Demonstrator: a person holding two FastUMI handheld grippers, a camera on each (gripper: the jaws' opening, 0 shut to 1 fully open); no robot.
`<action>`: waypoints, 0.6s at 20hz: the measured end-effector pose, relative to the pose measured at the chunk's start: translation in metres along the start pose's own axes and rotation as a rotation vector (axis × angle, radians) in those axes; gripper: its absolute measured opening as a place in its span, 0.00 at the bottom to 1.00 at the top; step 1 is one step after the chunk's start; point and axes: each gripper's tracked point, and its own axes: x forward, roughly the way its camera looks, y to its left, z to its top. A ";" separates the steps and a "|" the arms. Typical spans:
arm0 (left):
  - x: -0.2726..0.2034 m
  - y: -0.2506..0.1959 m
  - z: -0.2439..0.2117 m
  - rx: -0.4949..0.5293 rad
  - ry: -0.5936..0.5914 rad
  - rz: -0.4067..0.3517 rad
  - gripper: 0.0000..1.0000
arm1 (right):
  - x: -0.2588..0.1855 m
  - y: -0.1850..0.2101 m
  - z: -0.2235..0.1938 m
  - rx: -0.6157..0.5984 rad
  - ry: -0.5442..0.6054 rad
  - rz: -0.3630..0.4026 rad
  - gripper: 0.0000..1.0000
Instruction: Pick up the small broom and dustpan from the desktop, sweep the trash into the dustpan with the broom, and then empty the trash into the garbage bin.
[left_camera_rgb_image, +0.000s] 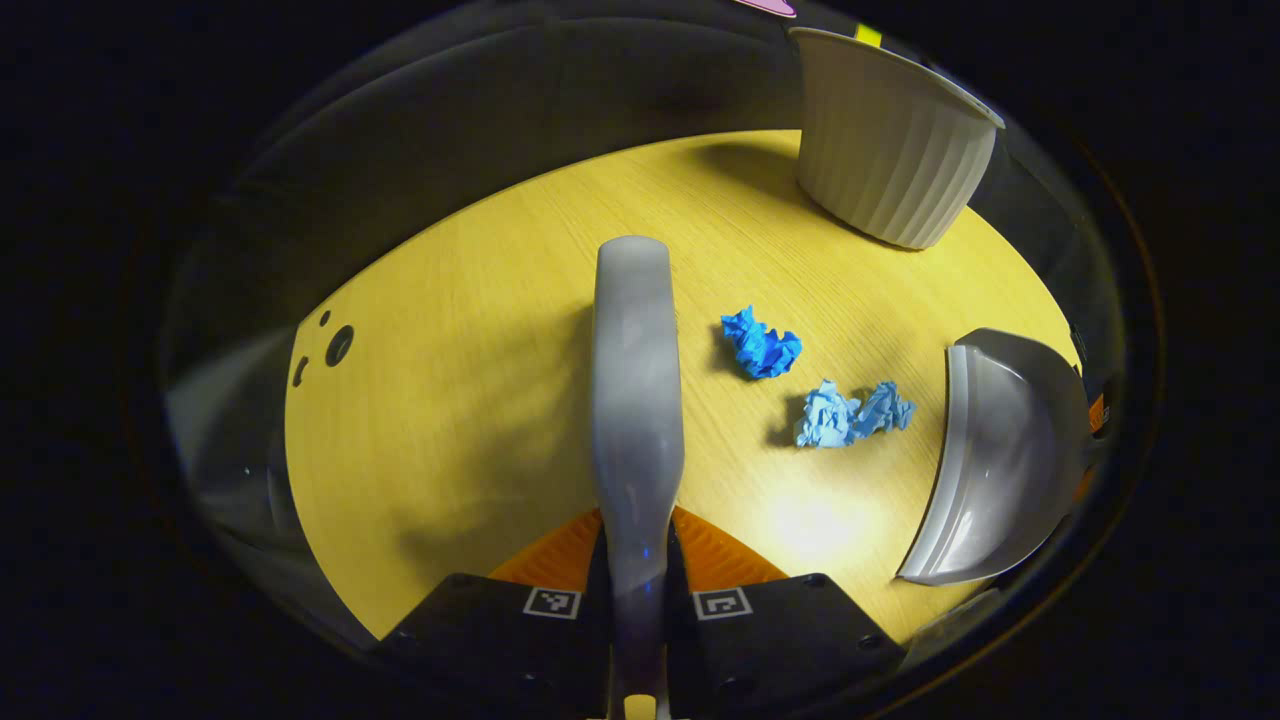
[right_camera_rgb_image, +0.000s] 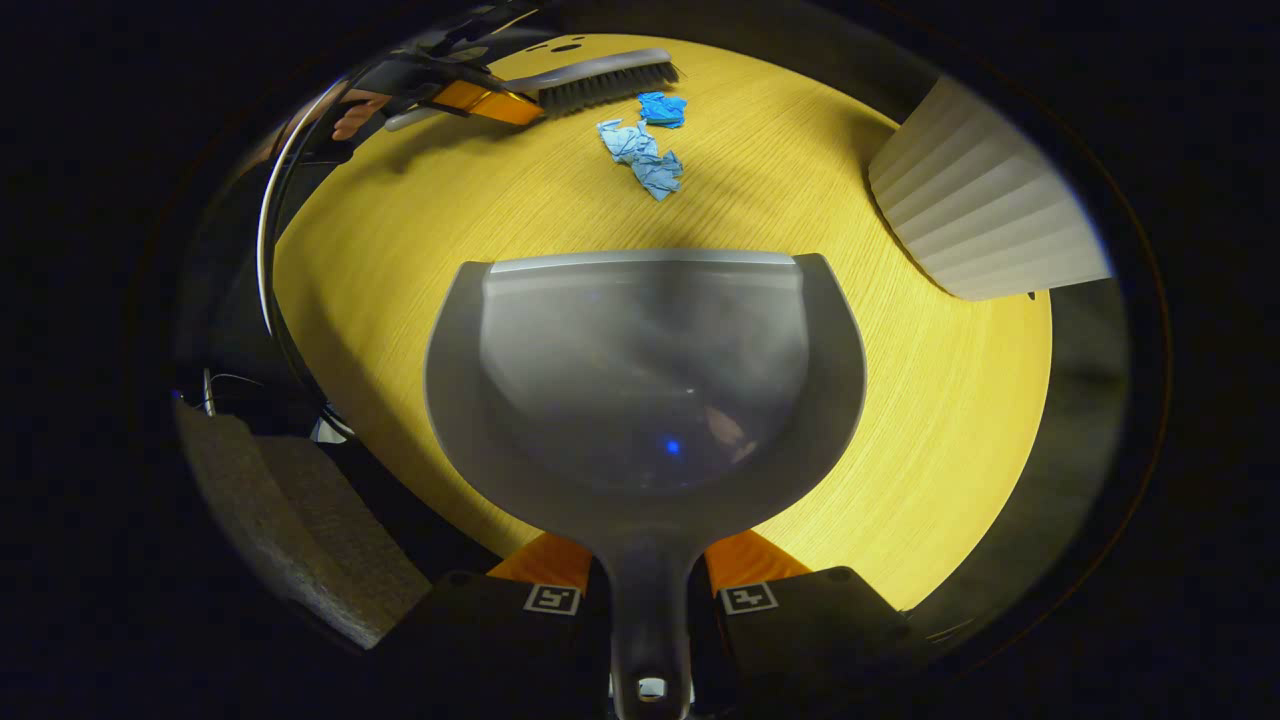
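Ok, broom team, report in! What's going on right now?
Left gripper shut on broom. Right gripper shut on dustpan. Blue paper scraps unswept between them. Bin beyond, path open.

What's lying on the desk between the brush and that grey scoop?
Crumpled blue paper scraps lie between the broom and the dustpan, seen in the left gripper view.

garbage bin (right_camera_rgb_image: 985, 215) cropped at the right gripper view's rim; broom (left_camera_rgb_image: 634, 420) bristles hidden beneath its own back; dustpan (left_camera_rgb_image: 1000, 460) handle cut off.
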 end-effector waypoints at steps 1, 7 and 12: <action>0.003 -0.007 0.001 0.009 0.005 -0.020 0.27 | 0.001 -0.001 0.001 0.003 0.000 -0.003 0.35; 0.002 -0.054 0.001 0.069 0.024 -0.166 0.27 | 0.001 -0.002 0.003 0.026 -0.014 -0.001 0.36; -0.026 -0.121 -0.018 0.109 0.066 -0.376 0.27 | 0.001 -0.001 0.004 0.029 -0.027 0.001 0.36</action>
